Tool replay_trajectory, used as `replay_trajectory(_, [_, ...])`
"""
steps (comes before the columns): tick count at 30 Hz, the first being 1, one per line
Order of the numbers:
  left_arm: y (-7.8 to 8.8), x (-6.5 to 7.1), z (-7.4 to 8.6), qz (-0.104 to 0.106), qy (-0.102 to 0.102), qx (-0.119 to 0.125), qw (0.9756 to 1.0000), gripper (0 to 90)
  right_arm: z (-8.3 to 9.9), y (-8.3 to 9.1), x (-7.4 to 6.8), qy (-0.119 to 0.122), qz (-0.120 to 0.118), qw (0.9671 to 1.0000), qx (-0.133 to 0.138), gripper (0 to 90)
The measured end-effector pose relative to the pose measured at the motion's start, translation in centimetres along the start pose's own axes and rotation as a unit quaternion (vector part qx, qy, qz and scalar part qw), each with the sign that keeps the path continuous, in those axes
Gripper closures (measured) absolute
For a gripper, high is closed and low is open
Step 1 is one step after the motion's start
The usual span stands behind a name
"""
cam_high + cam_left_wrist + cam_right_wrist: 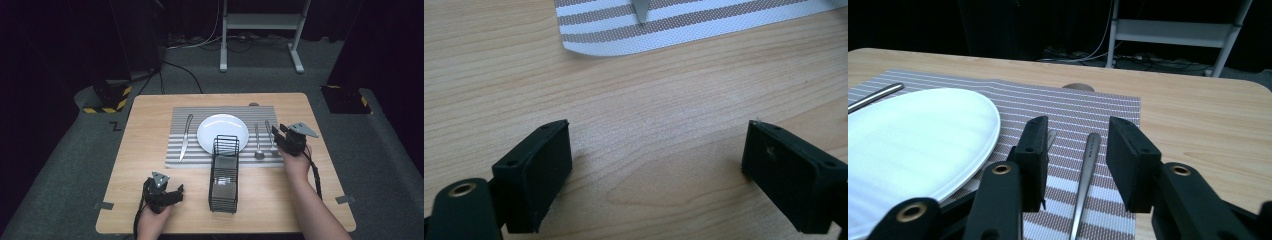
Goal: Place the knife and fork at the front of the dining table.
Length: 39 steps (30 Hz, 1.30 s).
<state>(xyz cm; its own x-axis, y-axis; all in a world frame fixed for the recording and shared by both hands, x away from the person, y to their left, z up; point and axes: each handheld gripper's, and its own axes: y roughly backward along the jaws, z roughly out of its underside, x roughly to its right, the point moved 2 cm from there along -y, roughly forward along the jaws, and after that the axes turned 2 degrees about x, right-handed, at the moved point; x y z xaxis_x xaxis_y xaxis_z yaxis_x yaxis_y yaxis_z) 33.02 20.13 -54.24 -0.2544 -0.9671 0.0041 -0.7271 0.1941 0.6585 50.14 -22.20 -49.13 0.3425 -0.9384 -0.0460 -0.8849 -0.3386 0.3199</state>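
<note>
A striped placemat (200,117) carries a white plate (222,133), a knife (185,137) to its left and a spoon (258,142) to its right. Beside the spoon lies a second steel utensil (271,136). My right gripper (276,132) hovers just over these two handles. In the right gripper view its jaws (1078,131) stand apart, with the outer handle (1087,167) flat on the mat below the gap, untouched. My left gripper (178,192) rests at the table's near left, open over bare wood (656,150), holding nothing.
A black wire caddy (223,175) stands between the two hands, in front of the plate. A small round knob (254,104) sits at the mat's far edge. Tape marks (103,205) flag the front corners. A white stand (260,22) and cables are on the floor beyond.
</note>
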Motion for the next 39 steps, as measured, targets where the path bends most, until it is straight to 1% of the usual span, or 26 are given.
replay_trajectory(1, [0.0,0.0,0.0,0.000,0.000,-0.001,1.0000,12.4,0.1,0.5,-0.1,0.000,-0.001,1.0000,0.001,55.2])
replay_trajectory(7, [0.0,0.0,0.0,0.001,-0.001,-0.001,1.0000,12.2,0.5,2.0,-0.5,0.005,-0.007,1.0000,0.000,45.1])
replay_trajectory(10, [0.0,0.0,0.0,0.001,-0.001,-0.001,1.0000,12.1,0.9,3.0,-0.7,0.009,-0.011,0.9999,-0.003,40.9])
replay_trajectory(11, [0.0,0.0,0.0,0.001,-0.001,-0.001,1.0000,12.1,0.9,3.0,-0.7,0.009,-0.011,0.9999,-0.003,40.9])
replay_trajectory(13, [0.0,0.0,0.0,0.002,-0.002,-0.001,1.0000,12.1,1.3,3.8,-0.8,0.011,-0.014,0.9998,-0.010,38.6])
replay_trajectory(14, [0.0,0.0,0.0,0.002,-0.002,-0.001,1.0000,12.1,1.7,4.7,-0.8,0.015,-0.014,0.9997,-0.014,36.4])
replay_trajectory(16, [-0.1,0.0,0.0,0.002,-0.001,-0.001,1.0000,12.1,2.2,5.5,-0.9,0.013,-0.018,0.9994,-0.025,31.5])
replay_trajectory(17, [-0.1,0.0,0.0,0.002,-0.001,-0.001,1.0000,12.1,2.2,5.5,-0.9,0.013,-0.018,0.9994,-0.025,31.5])
replay_trajectory(18, [-0.1,0.0,0.0,0.002,-0.001,-0.001,1.0000,12.1,2.8,6.5,-0.9,0.010,-0.022,0.9990,-0.037,29.1])
replay_trajectory(20, [-0.1,0.0,0.0,0.002,-0.001,-0.001,1.0000,12.1,3.6,7.5,-0.9,0.015,-0.021,0.9985,-0.048,25.9])
replay_trajectory(21, [-0.1,0.0,0.0,0.002,-0.001,-0.001,1.0000,12.1,4.0,8.0,-0.9,0.014,-0.020,0.9982,-0.055,24.9])
replay_trajectory(23, [-0.1,0.0,0.0,0.002,-0.001,-0.001,1.0000,12.1,5.1,9.0,-1.0,0.012,-0.015,0.9967,-0.079,22.7])
replay_trajectory(24, [-0.1,0.0,0.0,0.002,-0.001,-0.001,1.0000,12.1,5.6,9.5,-1.0,0.016,-0.011,0.9953,-0.094,21.6])
replay_trajectory(25, [-0.1,0.0,0.0,0.002,-0.001,-0.001,1.0000,12.1,5.6,9.5,-1.0,0.016,-0.011,0.9953,-0.094,21.6])
replay_trajectory(26, [-0.1,0.0,0.0,0.002,-0.001,-0.001,1.0000,12.1,6.8,10.5,-1.0,0.025,0.001,0.9918,-0.125,20.3])
replay_trajectory(27, [-0.1,0.0,0.0,0.002,-0.001,-0.001,1.0000,12.1,6.8,10.5,-1.0,0.025,0.001,0.9918,-0.125,20.3])
replay_trajectory(28, [-0.1,0.0,0.0,0.002,-0.001,-0.001,1.0000,12.1,7.8,11.7,-0.9,0.019,0.008,0.9883,-0.151,19.6])
replay_trajectory(29, [-0.1,0.0,0.0,0.002,-0.001,-0.001,1.0000,12.1,7.8,11.7,-0.9,0.019,0.008,0.9883,-0.151,19.6])
replay_trajectory(30, [-0.1,0.0,0.0,0.002,-0.001,-0.001,1.0000,12.1,8.7,12.5,-0.8,0.013,0.012,0.9839,-0.178,18.7])
replay_trajectory(31, [-0.1,0.0,0.0,0.003,-0.001,-0.001,1.0000,12.1,9.1,12.7,-0.8,0.017,0.019,0.9814,-0.190,17.7])
replay_trajectory(33, [-0.1,0.0,-0.1,0.003,-0.002,-0.002,1.0000,12.0,9.4,12.9,-0.9,0.021,0.021,0.9810,-0.192,16.1])
replay_trajectory(34, [-0.1,0.0,-0.1,0.003,-0.002,-0.001,1.0000,12.0,9.4,13.1,-0.8,0.026,0.014,0.9807,-0.193,15.3])
replay_trajectory(37, [-0.1,0.0,-0.1,0.003,-0.003,-0.003,1.0000,11.8,9.4,13.0,-0.9,0.025,0.015,0.9803,-0.195,14.2])
replay_trajectory(38, [-0.1,0.0,-0.1,0.003,-0.003,-0.003,1.0000,11.8,9.4,12.8,-1.0,0.027,0.010,0.9800,-0.197,13.0])
replay_trajectory(39, [-0.1,0.0,-0.1,0.003,-0.003,-0.003,1.0000,11.8,9.4,12.8,-1.0,0.027,0.010,0.9800,-0.197,13.0])
